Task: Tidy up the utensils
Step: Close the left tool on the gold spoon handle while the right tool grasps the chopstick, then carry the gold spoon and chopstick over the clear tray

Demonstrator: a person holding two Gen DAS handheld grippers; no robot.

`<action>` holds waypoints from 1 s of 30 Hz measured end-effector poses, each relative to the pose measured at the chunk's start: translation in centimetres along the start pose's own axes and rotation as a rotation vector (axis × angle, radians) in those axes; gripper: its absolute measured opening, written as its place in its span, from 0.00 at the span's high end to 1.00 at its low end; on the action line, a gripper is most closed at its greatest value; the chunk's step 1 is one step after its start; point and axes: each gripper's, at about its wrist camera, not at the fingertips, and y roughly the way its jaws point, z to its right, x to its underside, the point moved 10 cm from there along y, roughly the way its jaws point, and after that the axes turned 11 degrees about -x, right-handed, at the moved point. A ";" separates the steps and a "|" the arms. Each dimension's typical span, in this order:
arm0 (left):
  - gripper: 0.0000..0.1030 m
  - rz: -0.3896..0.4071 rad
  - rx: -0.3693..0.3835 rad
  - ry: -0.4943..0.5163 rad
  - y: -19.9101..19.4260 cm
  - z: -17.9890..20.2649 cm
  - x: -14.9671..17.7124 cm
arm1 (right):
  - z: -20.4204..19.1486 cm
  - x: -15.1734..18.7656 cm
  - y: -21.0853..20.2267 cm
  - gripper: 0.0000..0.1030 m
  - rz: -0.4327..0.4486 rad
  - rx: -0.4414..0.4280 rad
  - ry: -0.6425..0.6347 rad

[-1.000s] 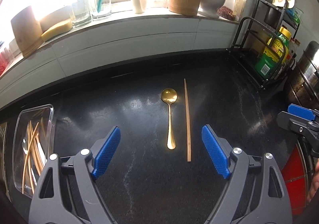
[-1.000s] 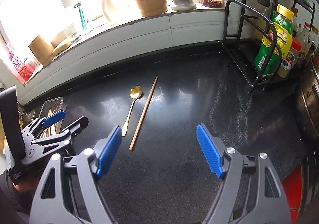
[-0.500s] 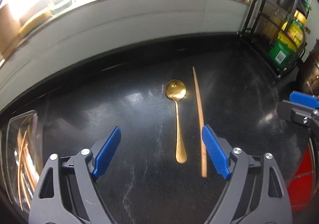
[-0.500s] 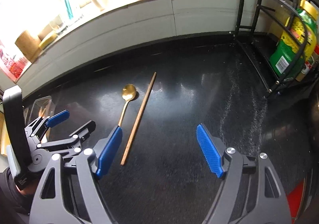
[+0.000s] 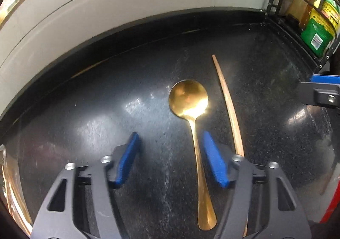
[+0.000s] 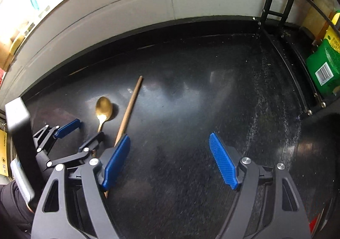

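No words can be read here. The green bottle (image 6: 325,64) on the rack (image 6: 282,17) has a white barcode sticker, but its numbers are too small. Its yellow label (image 5: 328,12) has tiny blurry print. A yellow tag (image 6: 3,151) at the left edge has blurry writing too.

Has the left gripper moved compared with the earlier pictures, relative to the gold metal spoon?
Yes. The left gripper has come down and forward over the gold metal spoon; its fingers are closing, with the spoon's handle between them, untouched yet.
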 end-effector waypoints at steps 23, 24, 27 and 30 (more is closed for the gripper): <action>0.98 0.022 -0.075 -0.104 -4.2 -7.1 1.5 | -5.7 2.1 7.1 0.27 -0.096 0.003 -0.128; 0.98 0.021 -0.078 -0.106 -4.3 -7.3 1.6 | -5.9 2.3 7.1 0.27 -0.094 0.015 -0.137; 0.98 0.019 -0.088 -0.125 -4.7 -8.0 1.9 | -6.3 2.7 7.2 0.41 -0.081 0.058 -0.194; 0.99 0.010 -0.092 -0.158 -5.2 -8.8 2.4 | -7.4 3.1 6.6 0.90 -0.069 0.036 -0.223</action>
